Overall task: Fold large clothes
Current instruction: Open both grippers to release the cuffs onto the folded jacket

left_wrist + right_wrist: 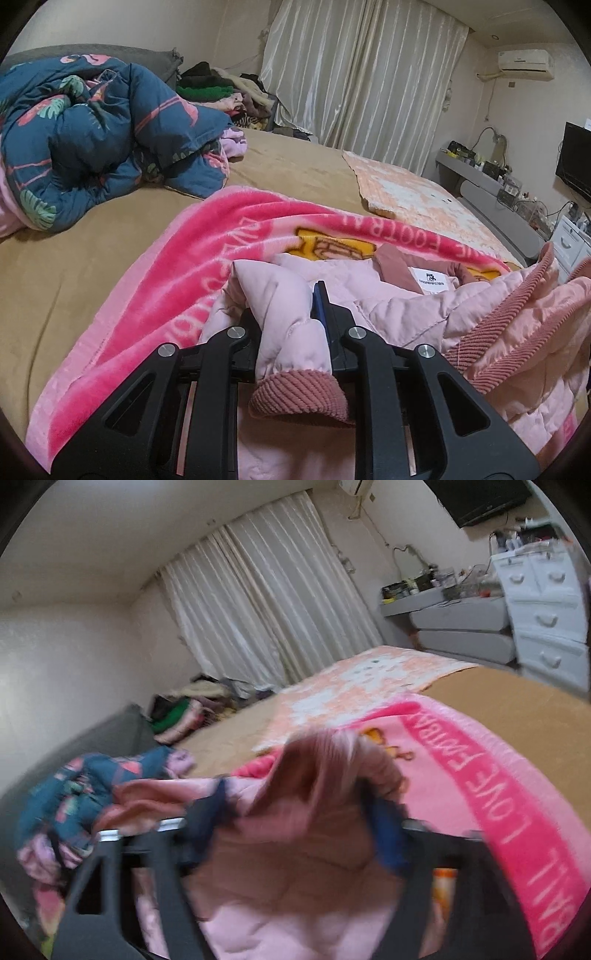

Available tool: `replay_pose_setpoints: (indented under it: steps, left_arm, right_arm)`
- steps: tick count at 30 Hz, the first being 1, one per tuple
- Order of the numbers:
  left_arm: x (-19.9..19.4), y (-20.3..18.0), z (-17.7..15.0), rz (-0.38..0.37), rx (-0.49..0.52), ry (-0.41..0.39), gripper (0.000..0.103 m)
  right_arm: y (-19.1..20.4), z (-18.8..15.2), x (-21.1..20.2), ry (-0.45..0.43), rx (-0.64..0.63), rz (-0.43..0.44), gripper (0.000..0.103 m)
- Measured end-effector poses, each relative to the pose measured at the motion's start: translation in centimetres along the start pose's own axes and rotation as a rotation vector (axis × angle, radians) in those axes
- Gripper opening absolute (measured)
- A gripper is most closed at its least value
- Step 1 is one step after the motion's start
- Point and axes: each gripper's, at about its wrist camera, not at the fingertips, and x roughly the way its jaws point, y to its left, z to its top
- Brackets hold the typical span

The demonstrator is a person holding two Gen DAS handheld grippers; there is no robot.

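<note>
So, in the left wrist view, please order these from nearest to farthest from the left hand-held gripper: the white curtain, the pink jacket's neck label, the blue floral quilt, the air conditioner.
From the left hand-held gripper, shut on the pink jacket's sleeve:
1. Neck label, just ahead, slightly right.
2. Blue floral quilt, on the bed, far left.
3. White curtain, back wall, centre.
4. Air conditioner, high on the right; too close to the curtain to rank surely.

Left tongs [291, 314]: angled downward, jaws clamped tight on a pink sleeve [291, 332] just above its ribbed cuff.
Right tongs [295, 812]: jaws spread wide, pink fabric lying loose between them; view blurred.
</note>
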Motion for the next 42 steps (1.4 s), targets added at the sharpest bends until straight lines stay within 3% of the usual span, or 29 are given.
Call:
replay_pose_setpoints:
  steps: [2,5,10,12,16,18,21,26,30,42]
  left_arm:
    - [0.0,0.0,0.0,-0.005,-0.002,0.000,0.013]
    - [-0.1,-0.1,0.0,-0.023,-0.012,0.000,0.015]
    - [-1.0,-0.7,0.4,-0.056,-0.013,-0.005,0.023]
    - [-1.7,-0.9,0.8,-0.071,-0.020,-0.013,0.029]
    - [-2.9,-1.1,1.6,-0.117,-0.044,-0.025,0.042]
    - [-3.8,-1.4,1.9,-0.146,-0.048,-0.035,0.067]
    - [-5.6,-2.1,2.6,-0.163,-0.033,-0.074,0.077]
    - [-9.1,-2.5,3.7,-0.150,0.003,-0.157,0.087]
    - [-10.6,-1.4,4.2,-0.103,0.002,-0.172,0.092]
    - [-9.9,2.7,0.7,-0.027,-0.077,-0.019,0.093]
  right_arm:
    - [0.5,-0.3,-0.3,0.017,-0.023,-0.008,0.095]
    - [1.4,-1.9,0.2,0.088,-0.106,-0.093,0.095]
    - [2.2,-6.1,4.0,0.295,-0.285,-0.254,0.095]
    - [2.5,-7.5,5.0,0.319,-0.362,-0.315,0.095]
    - [3.0,-8.4,5.2,0.314,-0.427,-0.346,0.095]
    - [2.8,-8.3,5.0,0.304,-0.405,-0.332,0.095]
    - [2.3,-7.7,3.9,0.269,-0.351,-0.288,0.095]
    - [2.6,-5.4,2.5,0.206,-0.316,-0.269,0.095]
    - [2.8,-4.3,1.1,0.166,-0.330,-0.276,0.097]
    - [2.1,-3.0,-2.2,0.124,-0.310,-0.290,0.099]
